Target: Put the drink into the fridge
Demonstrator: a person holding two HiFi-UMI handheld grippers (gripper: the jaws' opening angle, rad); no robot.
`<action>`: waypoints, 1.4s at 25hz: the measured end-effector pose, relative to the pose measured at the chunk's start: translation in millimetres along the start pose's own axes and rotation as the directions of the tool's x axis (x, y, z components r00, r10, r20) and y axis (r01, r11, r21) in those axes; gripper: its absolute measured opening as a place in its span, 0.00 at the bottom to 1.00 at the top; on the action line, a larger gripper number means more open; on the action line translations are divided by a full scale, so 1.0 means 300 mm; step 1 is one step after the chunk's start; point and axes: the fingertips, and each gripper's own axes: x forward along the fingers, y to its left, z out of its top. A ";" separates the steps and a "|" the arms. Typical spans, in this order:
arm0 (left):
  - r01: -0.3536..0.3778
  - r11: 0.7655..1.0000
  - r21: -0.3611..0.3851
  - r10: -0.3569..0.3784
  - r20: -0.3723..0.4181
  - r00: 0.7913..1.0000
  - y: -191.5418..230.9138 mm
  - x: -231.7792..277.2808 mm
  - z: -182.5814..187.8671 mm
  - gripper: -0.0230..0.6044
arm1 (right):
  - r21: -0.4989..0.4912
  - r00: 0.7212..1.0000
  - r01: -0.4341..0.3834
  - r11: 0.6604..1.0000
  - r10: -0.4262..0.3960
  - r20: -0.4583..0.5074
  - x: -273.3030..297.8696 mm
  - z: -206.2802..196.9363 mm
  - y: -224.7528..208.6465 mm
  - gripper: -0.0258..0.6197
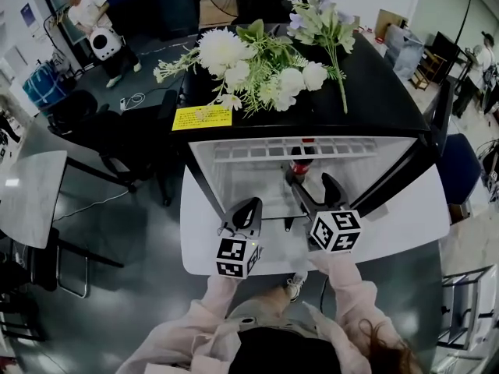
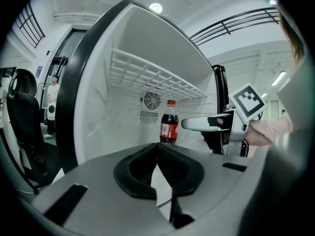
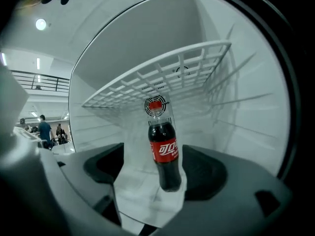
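Right gripper view had the right claw spread wide, its two dark pads well apart. The cola bottle stood upright in the gap between them, with bare space on either side, so neither pad touched it. The bottle, red-capped and red-labelled, stood on the white floor of the fridge, under the wire shelf and in front of the round fan grille in the back wall. In the left gripper view the left claw was closed, its pads meeting at the tips with nothing between them. It pointed into the open fridge from the left. Beyond it the bottle stood near the back wall, and one pale finger of the right claw reached in from the right to just beside the bottle's shoulder. From the head view both claws were held out over the front edge of the cabinet, the left one outside at the threshold and the right one deeper in, around the bottle. Each carried its marker cube nearest the person, whose pale sleeves showed at the bottom of the frame. White and lilac flowers lay on the black top of the fridge, with a yellow label at its front left corner.
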 end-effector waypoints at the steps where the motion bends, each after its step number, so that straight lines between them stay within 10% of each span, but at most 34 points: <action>1: 0.000 1.000 0.000 0.000 0.000 1.000 -0.001 -0.007 0.000 0.05 | -0.003 1.000 -0.001 1.000 0.001 -0.008 -0.010 -0.005 0.007 0.60; 24: 0.070 0.997 -0.014 -0.070 -0.049 0.996 -0.111 -0.189 -0.090 0.05 | 0.051 0.998 0.054 0.997 -0.052 -0.023 -0.316 -0.080 0.114 0.10; 35: 0.134 0.990 -0.036 -0.137 -0.064 0.989 -0.162 -0.295 -0.101 0.05 | 0.010 0.984 0.178 0.984 -0.178 -0.022 -0.515 -0.123 0.107 0.06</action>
